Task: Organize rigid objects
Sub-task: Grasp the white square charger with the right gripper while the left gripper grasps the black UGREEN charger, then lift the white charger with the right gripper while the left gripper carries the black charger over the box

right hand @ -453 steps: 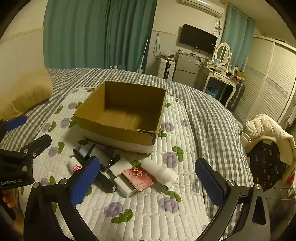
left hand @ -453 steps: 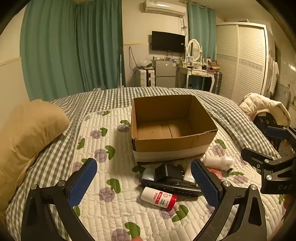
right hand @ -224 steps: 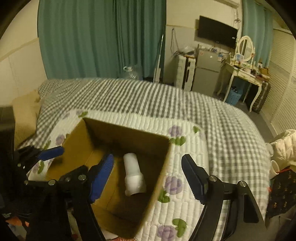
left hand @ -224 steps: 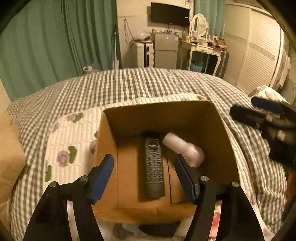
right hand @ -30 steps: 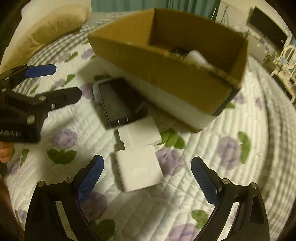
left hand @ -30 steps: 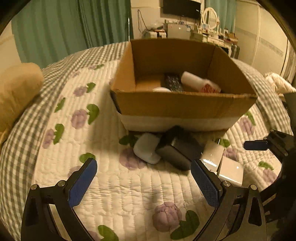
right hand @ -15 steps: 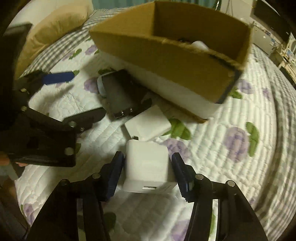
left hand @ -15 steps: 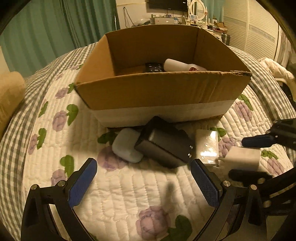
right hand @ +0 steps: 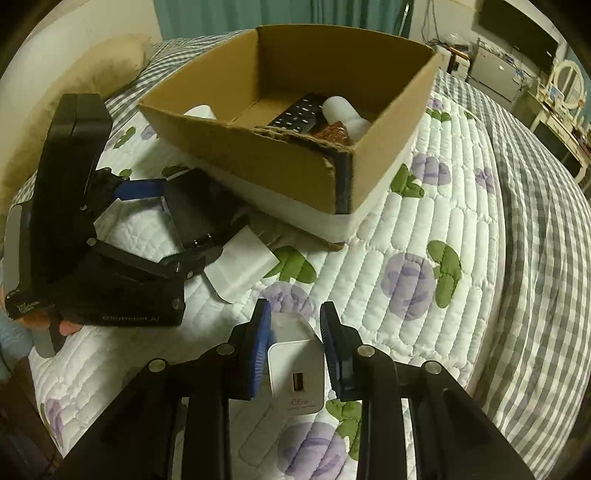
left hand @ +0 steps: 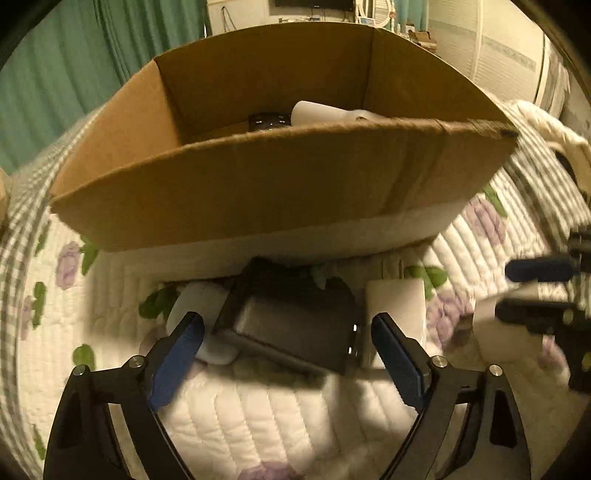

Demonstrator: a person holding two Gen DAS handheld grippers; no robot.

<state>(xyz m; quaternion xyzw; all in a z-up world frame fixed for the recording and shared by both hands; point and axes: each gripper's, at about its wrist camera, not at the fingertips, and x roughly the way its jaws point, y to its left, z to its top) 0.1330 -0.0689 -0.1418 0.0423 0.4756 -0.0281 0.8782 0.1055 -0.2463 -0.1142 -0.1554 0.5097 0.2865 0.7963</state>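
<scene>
An open cardboard box (left hand: pixel 288 184) (right hand: pixel 332 158) stands on the quilted bed and holds a black remote (right hand: pixel 299 112), a white bottle (right hand: pixel 343 110) and other items. In front of it lie a black charger (left hand: pixel 291 325) (right hand: pixel 199 214), a white case (left hand: pixel 201 306) and a flat white adapter (left hand: pixel 397 306) (right hand: pixel 242 264). My left gripper (left hand: pixel 288 354) is open, its pads on either side of the black charger. My right gripper (right hand: pixel 295 343) is shut on a white 65W charger (right hand: pixel 297 369), lifted off the quilt; it also shows in the left wrist view (left hand: pixel 498 328).
A tan pillow (right hand: pixel 92 77) lies at the bed's left. The grey checked blanket (right hand: pixel 535 240) covers the bed's right side. A dresser with a mirror (right hand: pixel 565 88) and a television (right hand: pixel 517 29) stand far behind.
My left gripper has moved down and forward so its pads flank the black charger. My right gripper has lifted the white charger and pulled it back from the other items.
</scene>
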